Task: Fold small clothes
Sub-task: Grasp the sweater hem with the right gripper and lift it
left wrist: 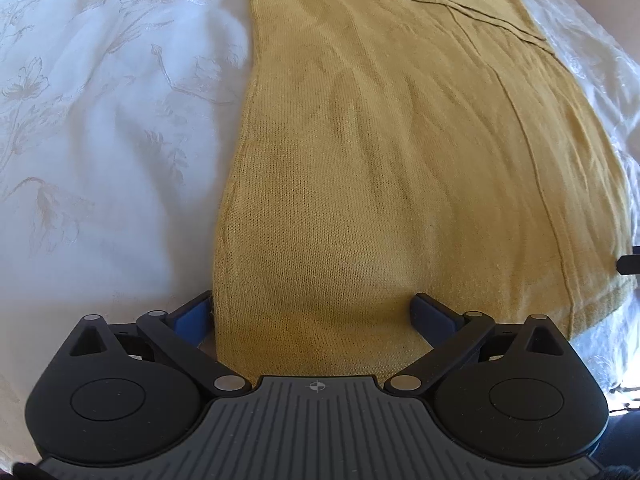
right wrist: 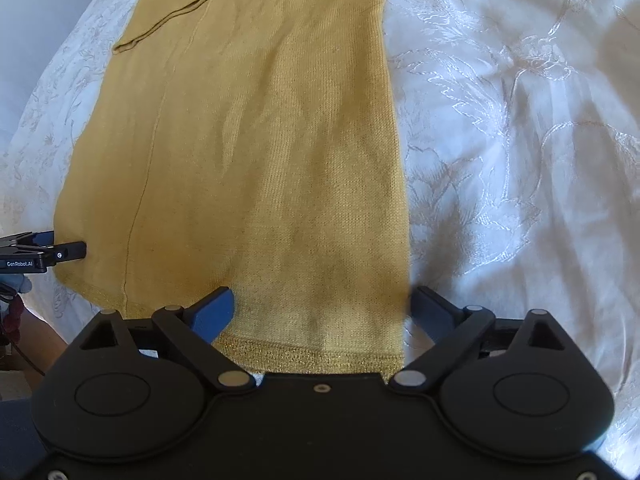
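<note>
1. Mustard knit garment point(left wrist: 400, 140) lies flat on the bed, already folded lengthwise into a long panel; its long axis runs straight away from both hand-held grippers, ribbed hem at the near end.
2. Left hand-held gripper point(left wrist: 316, 312) has jaws wide open, straddling the near left corner of the hem; holds nothing.
3. Right hand-held gripper point(right wrist: 320, 304) also has jaws wide open, straddling the near right corner of the hem point(right wrist: 312, 354); holds nothing.
4. Both sit equally near the hem edge, one per corner. Judgement: next move is pinching both corners and carrying the hem away toward the far end.
5. Surface: white bedspread point(right wrist: 520, 120) with embroidered flowers, soft and rumpled, so the knit may drag.
6. Room: barely visible.
</note>
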The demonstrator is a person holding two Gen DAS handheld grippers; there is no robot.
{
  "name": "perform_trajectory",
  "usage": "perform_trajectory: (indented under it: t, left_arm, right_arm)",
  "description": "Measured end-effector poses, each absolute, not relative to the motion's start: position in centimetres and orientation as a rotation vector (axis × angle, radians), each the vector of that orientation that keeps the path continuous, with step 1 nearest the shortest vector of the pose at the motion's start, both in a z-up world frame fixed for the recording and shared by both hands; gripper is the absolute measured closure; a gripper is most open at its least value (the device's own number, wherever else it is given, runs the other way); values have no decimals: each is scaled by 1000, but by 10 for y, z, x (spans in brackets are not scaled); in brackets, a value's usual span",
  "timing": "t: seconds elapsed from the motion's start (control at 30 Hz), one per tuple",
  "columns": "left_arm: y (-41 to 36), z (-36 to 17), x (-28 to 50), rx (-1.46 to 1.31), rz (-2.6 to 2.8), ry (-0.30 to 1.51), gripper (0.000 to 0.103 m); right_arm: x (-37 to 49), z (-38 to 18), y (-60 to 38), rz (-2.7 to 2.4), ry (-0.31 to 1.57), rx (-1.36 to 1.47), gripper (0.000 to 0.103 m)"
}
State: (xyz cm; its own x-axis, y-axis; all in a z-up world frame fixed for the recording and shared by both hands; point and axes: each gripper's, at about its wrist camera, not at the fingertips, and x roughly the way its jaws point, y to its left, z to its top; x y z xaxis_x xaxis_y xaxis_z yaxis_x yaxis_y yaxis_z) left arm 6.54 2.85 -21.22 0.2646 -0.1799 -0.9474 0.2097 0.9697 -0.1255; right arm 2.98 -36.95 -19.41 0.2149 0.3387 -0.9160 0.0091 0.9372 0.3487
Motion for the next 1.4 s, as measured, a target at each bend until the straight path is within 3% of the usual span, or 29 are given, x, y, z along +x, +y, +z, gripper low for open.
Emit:
perform_trajectory:
  t: [0.1, 0.17, 0.2, 0.23, 0.33, 0.67, 0.93, 1.1, 1.4]
  left_arm:
    - [35, -206, 63, 12, -238, 1258, 26]
    - [41, -200, 61, -24, -214, 1248, 49]
    - [46, -197, 61, -53, -207, 1244, 66]
    - [50, -194, 60, -87, -211, 1247, 80]
    - [54, -184, 61, -139, -210, 1242, 92]
    - [54, -126, 88, -259, -217, 1091, 96]
    - [48, -85, 167, -310, -209, 921, 96]
    - [45, -82, 222, -344, -212, 863, 96]
    - [36, -125, 308, -324, -173, 932, 96]
  right_arm:
    - [27, -192, -379, 216, 1342, 325, 47]
    - [24, -191, -385, 219, 1354, 370, 69]
    - [23, -190, -386, 223, 1356, 383, 88]
    - [22, -189, -387, 231, 1352, 400, 90]
    - [21, -182, -389, 247, 1333, 454, 91]
    - [50, -115, -407, 287, 1111, 608, 91]
    - [120, -86, -424, 237, 922, 703, 91]
    - [178, -88, -429, 190, 871, 699, 91]
    - [264, -128, -425, 81, 964, 658, 91]
